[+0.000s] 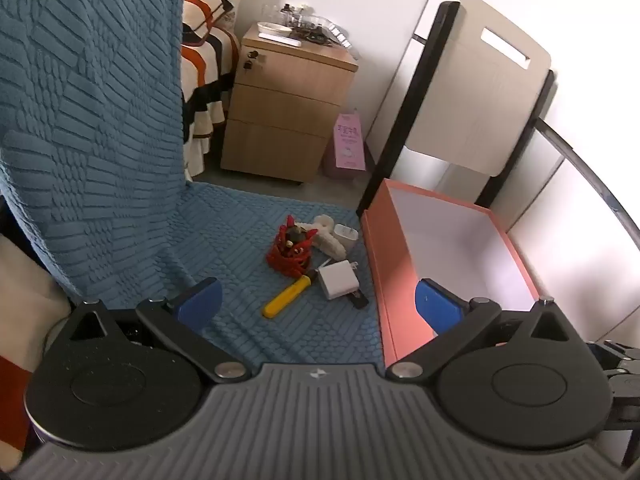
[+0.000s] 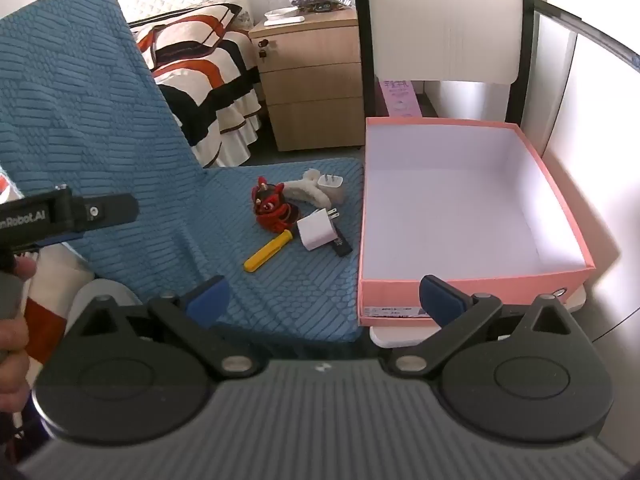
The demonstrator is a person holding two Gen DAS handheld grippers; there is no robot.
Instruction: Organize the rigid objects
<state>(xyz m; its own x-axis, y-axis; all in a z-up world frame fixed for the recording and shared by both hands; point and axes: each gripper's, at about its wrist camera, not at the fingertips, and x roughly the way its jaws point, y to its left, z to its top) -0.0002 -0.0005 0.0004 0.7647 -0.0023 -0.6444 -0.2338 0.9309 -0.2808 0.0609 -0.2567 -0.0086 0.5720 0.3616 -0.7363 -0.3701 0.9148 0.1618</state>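
Both the left gripper point(image 1: 318, 300) and right gripper point(image 2: 325, 300) hang with jaws spread wide, holding nothing. At twelve o'clock from each, a yellow tool point(image 2: 269, 255), white charger point(image 2: 317, 233), red toy point(image 2: 271, 208) and other small bits cluster on the blue cover point(image 2: 280, 300), bare cloth around them. The pink box point(image 2: 472, 280) stands at their three o'clock, near the charger.

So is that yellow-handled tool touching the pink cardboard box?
Apart. The right wrist view shows the yellow-handled tool lying on the blue cover, with a white plug block and open cover between it and the pink cardboard box.
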